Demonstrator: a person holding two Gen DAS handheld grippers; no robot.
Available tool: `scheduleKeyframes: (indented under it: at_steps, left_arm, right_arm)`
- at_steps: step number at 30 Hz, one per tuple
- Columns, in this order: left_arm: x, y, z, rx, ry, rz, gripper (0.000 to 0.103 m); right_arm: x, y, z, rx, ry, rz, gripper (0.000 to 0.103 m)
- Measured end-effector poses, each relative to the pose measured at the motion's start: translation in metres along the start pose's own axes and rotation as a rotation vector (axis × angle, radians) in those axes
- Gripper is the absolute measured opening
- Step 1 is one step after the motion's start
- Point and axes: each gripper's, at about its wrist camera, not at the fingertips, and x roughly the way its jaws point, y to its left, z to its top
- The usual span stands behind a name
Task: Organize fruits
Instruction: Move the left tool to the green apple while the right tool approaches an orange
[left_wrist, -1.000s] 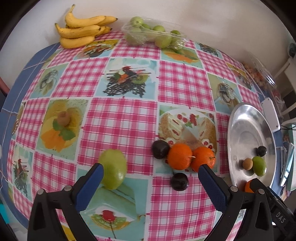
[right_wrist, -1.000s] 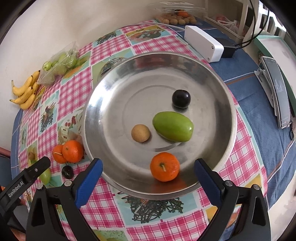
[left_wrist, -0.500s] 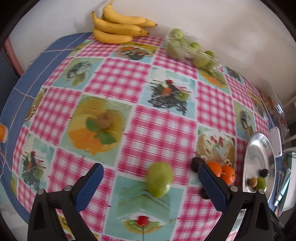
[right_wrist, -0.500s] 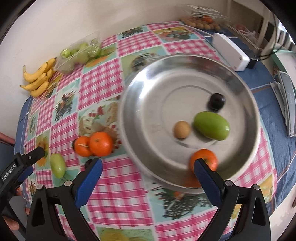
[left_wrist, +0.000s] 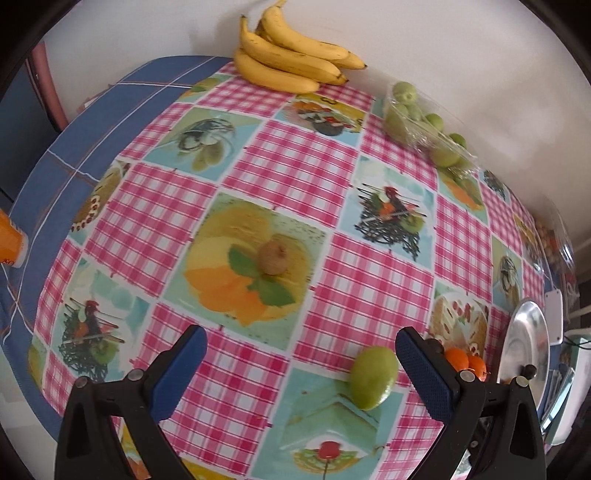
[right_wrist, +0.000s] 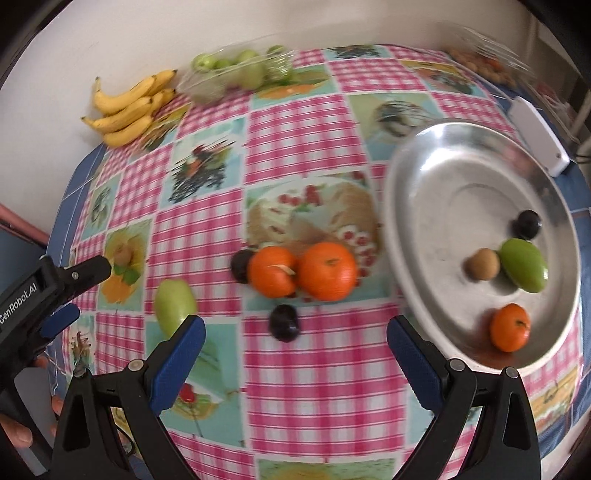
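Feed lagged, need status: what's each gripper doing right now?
Left gripper: open, holding nothing.
Right gripper: open, holding nothing.

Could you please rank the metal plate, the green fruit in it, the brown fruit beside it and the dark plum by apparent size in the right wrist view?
1. metal plate
2. green fruit
3. brown fruit
4. dark plum, close to the brown fruit; blur leaves that pair unsure.

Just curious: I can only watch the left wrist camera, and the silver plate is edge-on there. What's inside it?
Observer: Four fruits lie in the plate: a dark plum, a small brown fruit, a green fruit and an orange.
Operator: Is anything hiding behind the blue finger on my right?
Observer: Yes, two loose plums lie on the cloth by the two loose oranges.
Operator: Is the other gripper holding something?
Observer: No, the right gripper is open and empty.
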Motion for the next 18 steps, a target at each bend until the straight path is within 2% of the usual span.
scheduleKeyframes:
  at_steps: [7,12,15,18]
  left_arm:
    - [0.003,0.011,0.003,-0.015,0.011,0.000,0.103]
    - [0.007,0.007,0.001,-0.004,0.025,0.000,0.103]
    - [0.007,0.002,0.000,0.011,0.025,-0.006,0.103]
    - [0.007,-0.002,-0.001,0.030,0.025,-0.005,0.103]
  right_arm:
    - [0.013,0.024,0.002,-0.048,0.015,0.019,0.099]
    - [0.014,0.020,0.005,-0.033,-0.001,0.037,0.099]
    - [0.012,0.016,0.010,-0.012,-0.013,-0.003,0.099]
    - [0.007,0.013,0.013,-0.009,-0.039,0.004,0.099]
